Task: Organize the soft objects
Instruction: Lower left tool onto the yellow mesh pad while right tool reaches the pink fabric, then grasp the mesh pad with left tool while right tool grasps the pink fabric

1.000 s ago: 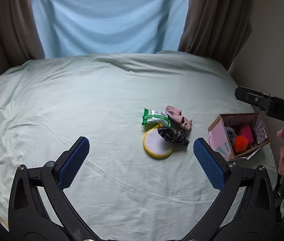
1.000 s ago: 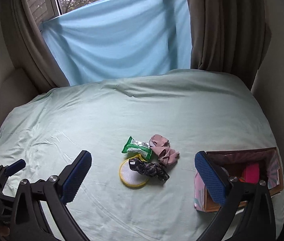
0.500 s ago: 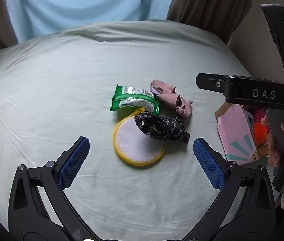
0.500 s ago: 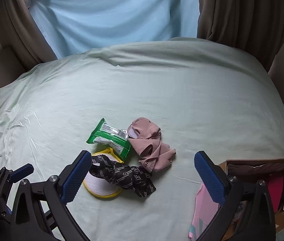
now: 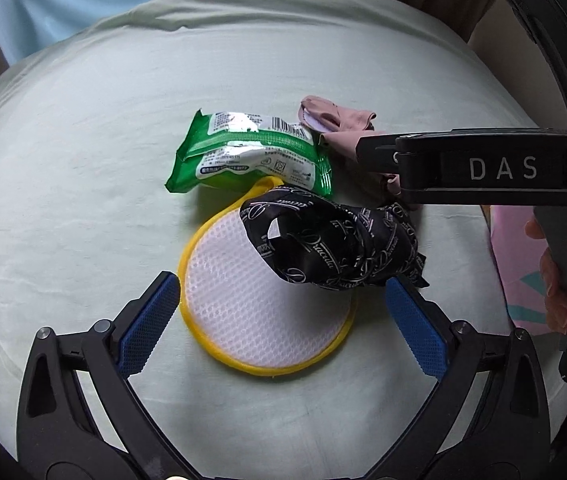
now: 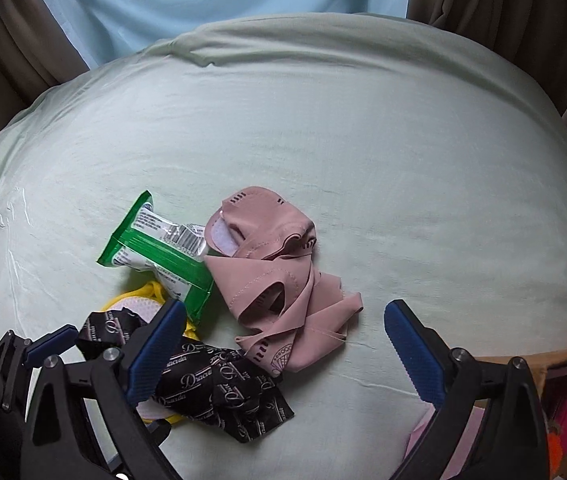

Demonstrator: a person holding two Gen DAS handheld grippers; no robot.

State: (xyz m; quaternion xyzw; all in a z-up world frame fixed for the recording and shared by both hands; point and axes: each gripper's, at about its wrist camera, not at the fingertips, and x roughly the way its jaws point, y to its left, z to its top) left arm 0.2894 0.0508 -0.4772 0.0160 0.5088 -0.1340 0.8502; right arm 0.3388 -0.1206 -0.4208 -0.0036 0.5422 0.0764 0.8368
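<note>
A heap of soft things lies on the pale green bed sheet (image 5: 63, 168). A black printed cloth (image 5: 339, 244) lies over a round white mesh pad with a yellow rim (image 5: 259, 320). A green wipes pack (image 5: 251, 156) lies behind them, and a pink cloth (image 6: 279, 276) beside it. My left gripper (image 5: 281, 322) is open, its blue pads on either side of the round pad. My right gripper (image 6: 285, 354) is open, low over the near edge of the pink cloth. The black cloth also shows in the right wrist view (image 6: 219, 388).
A cardboard box with a pink side (image 5: 523, 264) stands on the bed at the right; the right wrist view shows its rim (image 6: 539, 354) and colourful things inside. Curtains and a light blue sheet hang behind the bed (image 6: 211, 4).
Both grippers have moved forward and down toward the heap, which now looks much larger. Both stay open. The objects have not moved.
</note>
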